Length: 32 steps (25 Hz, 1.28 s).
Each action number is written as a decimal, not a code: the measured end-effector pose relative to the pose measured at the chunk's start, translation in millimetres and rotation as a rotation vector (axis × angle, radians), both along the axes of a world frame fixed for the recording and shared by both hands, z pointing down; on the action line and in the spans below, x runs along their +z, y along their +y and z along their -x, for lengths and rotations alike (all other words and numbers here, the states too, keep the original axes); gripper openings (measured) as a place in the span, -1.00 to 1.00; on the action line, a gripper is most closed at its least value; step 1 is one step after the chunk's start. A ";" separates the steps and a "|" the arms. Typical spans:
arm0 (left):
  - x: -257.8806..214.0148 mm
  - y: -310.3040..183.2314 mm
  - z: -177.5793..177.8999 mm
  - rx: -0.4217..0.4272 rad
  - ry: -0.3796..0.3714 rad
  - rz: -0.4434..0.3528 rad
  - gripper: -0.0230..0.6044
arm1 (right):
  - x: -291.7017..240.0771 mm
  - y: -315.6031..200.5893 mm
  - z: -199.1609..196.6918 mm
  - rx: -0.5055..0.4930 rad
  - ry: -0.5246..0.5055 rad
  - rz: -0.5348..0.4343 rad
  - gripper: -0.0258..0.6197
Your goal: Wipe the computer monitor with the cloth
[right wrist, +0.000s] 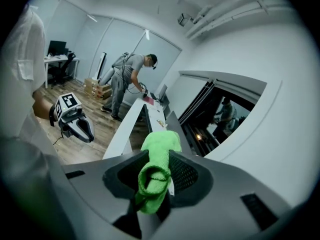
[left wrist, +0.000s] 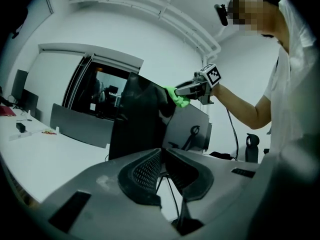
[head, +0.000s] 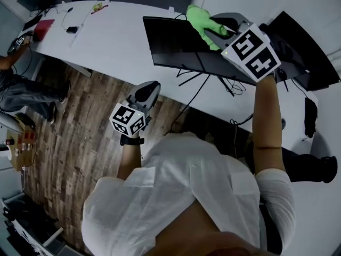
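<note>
Wipe position: top edge.
Right gripper (head: 212, 32) pinches crumpled green cloth (head: 199, 17) at top edge of thin black monitor (head: 173, 42); left gripper (head: 149, 88), pressed together, sits farther off.

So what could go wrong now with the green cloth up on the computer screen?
The right gripper holds the green cloth at the monitor's top edge while the left gripper hangs away from it, so a push might tip the monitor. The hard jaws sit close behind the cloth and might scrape the screen. Loose cables under the monitor might snag.
</note>
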<state>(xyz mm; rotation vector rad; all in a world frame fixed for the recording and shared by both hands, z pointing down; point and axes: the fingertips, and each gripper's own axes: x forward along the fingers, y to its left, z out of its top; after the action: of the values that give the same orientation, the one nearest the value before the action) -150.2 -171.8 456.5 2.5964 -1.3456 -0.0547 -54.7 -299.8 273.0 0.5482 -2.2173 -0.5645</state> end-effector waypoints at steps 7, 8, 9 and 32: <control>-11.6 -19.9 -46.4 0.030 0.009 -0.023 -0.82 | -2.2 -3.9 -74.9 0.078 -0.004 -0.018 -0.01; -13.0 -21.9 -57.0 0.039 0.009 -0.024 -0.82 | -2.7 -4.4 -86.6 0.087 -0.007 -0.017 -0.01; -14.0 -23.4 -67.8 0.048 0.011 -0.023 -0.82 | -3.0 -4.6 -98.2 0.096 -0.013 -0.014 -0.01; 7.5 -40.8 -249.9 0.149 0.084 0.014 -0.82 | -6.7 -17.7 -369.2 0.389 0.018 -0.092 -0.03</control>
<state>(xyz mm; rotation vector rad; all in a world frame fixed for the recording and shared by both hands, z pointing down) 99.7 -212.6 464.0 2.6424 -1.1170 -0.1289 314.6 -317.5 266.3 0.9902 -2.0010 -0.4633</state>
